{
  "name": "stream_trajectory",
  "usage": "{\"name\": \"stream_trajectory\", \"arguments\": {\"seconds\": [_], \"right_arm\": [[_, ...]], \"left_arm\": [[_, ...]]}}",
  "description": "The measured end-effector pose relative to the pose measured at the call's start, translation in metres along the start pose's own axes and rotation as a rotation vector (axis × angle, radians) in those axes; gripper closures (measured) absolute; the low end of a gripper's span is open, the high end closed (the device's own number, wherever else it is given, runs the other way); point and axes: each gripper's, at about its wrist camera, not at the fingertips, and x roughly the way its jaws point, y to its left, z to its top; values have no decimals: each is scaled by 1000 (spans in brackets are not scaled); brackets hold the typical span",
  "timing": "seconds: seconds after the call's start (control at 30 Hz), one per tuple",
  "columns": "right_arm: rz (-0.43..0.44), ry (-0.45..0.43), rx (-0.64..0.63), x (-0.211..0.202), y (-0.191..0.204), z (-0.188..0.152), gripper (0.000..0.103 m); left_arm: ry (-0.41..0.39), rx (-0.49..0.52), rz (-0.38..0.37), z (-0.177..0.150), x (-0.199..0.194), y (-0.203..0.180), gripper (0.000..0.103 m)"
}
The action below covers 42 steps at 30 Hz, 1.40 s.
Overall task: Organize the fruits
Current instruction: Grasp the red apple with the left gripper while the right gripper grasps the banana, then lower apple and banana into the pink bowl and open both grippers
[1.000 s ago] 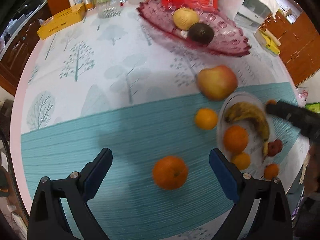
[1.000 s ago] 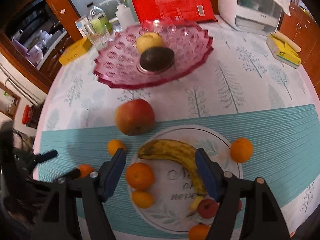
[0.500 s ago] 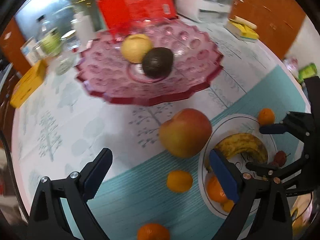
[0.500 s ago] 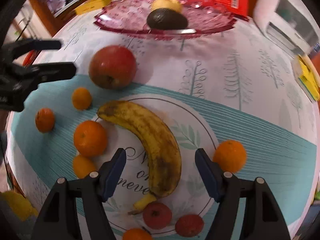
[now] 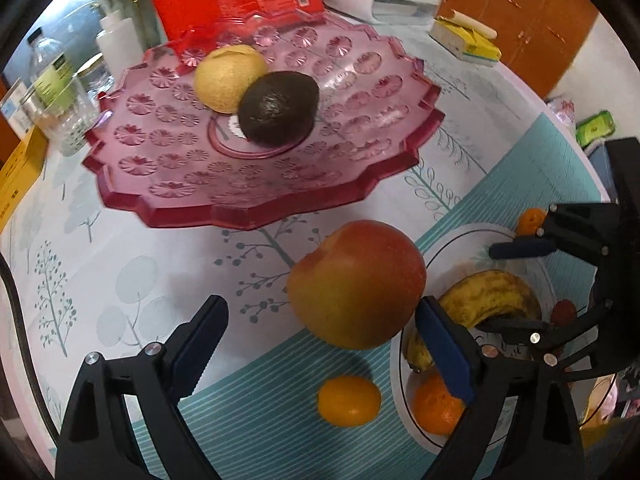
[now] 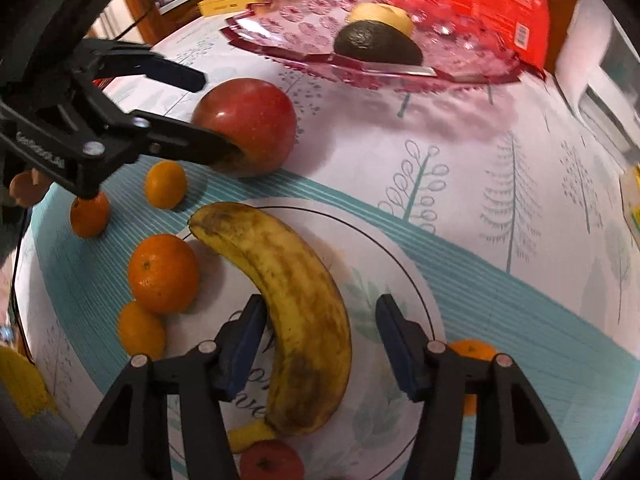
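Between my right gripper's [image 6: 318, 340] two blue pads the banana [image 6: 288, 304] is lying on the white plate [image 6: 400, 256], and that is the relation my next move is turning on. Its long axis is running from the blunt tip up and to the left in my right wrist view down to the stem near the bottom edge, so it is crossing the gap between my fingers lengthwise rather than spanning it; the jaws are straddling its thicker lower half across the narrow way. My right jaws have just been closing, with the banana between them: the left pad is sitting just beside the peel, the right pad is standing clearly apart from it, so I am not pinching anything yet.

My left gripper [image 5: 320, 344] is hanging spread wide, holding nothing, with the red apple [image 5: 356, 284] on the tablecloth just ahead of its fingertips and slightly toward the right pad; one finger is reaching alongside the apple in the right wrist view, whether touching it I cannot tell. The pink glass dish [image 5: 256, 196], already carrying a pear [image 5: 228, 76] and an avocado [image 5: 280, 110], is lying beyond both fruits, away from me. I am judging the right hand nearer the banana and the left nearer the apple.
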Motion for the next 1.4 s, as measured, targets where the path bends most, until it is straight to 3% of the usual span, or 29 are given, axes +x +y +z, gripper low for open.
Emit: {"name": "stream_trajectory", "arguments": {"seconds": [0.23,0.33,0.4,0.47,0.73,1.17,1.4], "right_arm": [[-15,-47,-31,-2,2,-4,47],[-12,-63,-34,-3,4,-6,49],[-8,-70,-37,-4,5,-8,55],[-5,-74,-52,-7,10,1,63],[-85,-109,-60,-11,24,-1,68],[-121,-187,-17,-53,14,4,68],[-105,-261,41,-102,13,22,68]], "left_arm": [[24,-12,-34,7,18,-1,20],[25,-18,-65,10,24,-2,28],[31,-16,-76,12,29,-6,40],[27,-15,-66,12,32,-8,40],[-1,-91,-39,3,28,-7,41],[-122,-173,-88,-12,-48,0,41],[-224,-185,-44,1,-112,1,41]]}}
